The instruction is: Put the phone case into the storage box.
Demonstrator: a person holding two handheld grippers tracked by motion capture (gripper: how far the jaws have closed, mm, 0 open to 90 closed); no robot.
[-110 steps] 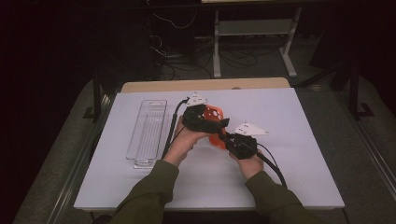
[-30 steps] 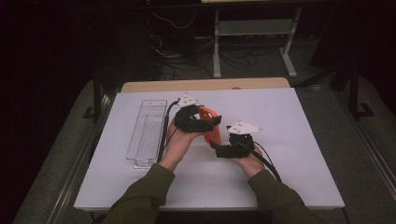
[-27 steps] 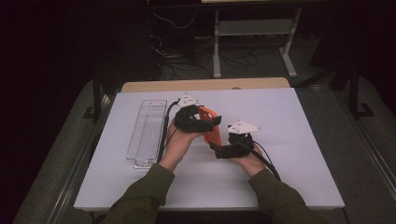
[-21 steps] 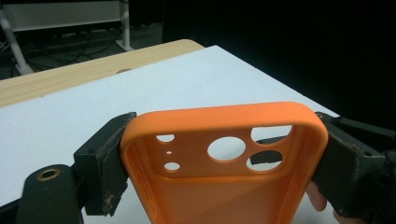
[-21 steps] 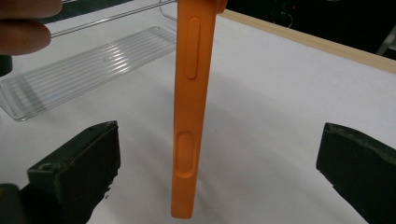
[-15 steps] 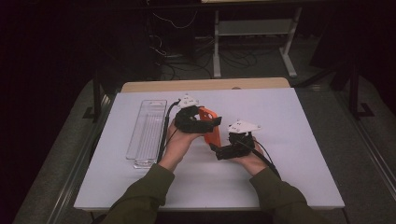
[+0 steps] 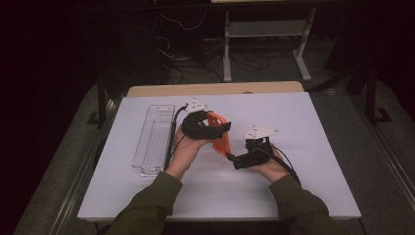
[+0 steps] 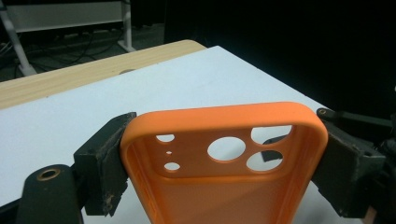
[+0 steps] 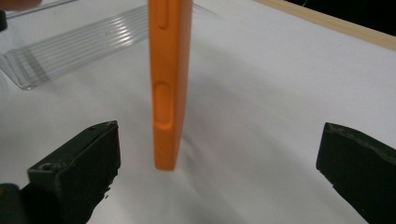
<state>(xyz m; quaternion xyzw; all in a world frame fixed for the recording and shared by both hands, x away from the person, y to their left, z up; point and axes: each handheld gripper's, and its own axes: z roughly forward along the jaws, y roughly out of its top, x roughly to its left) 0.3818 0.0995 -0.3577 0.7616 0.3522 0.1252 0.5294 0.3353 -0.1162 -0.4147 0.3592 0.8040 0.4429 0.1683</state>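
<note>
An orange phone case (image 7: 220, 138) is held up above the white table, on edge and tilted. My left gripper (image 7: 214, 128) is shut on it, the two pads pressing its long sides near the camera holes (image 8: 226, 149). In the left gripper view the case (image 8: 219, 119) spans the gap between the pads (image 8: 105, 170). My right gripper (image 7: 234, 159) sits at the case's lower end. Its jaws have just been opening and stand wide. The case's side edge with its buttons (image 9: 170, 93) stands between the right gripper (image 9: 222, 163) jaws, touching neither pad.
A clear ribbed plastic tray (image 7: 154, 137) lies lengthwise at the table's left, also in the right gripper view (image 9: 79, 46). A wooden strip (image 7: 215, 89) borders the far side of the white table top (image 7: 303, 122). Cables trail from both grippers.
The right gripper, which was at the case earlier, has drawn back a little toward the lower right with its jaws apart. The left gripper keeps the case in the same place.
</note>
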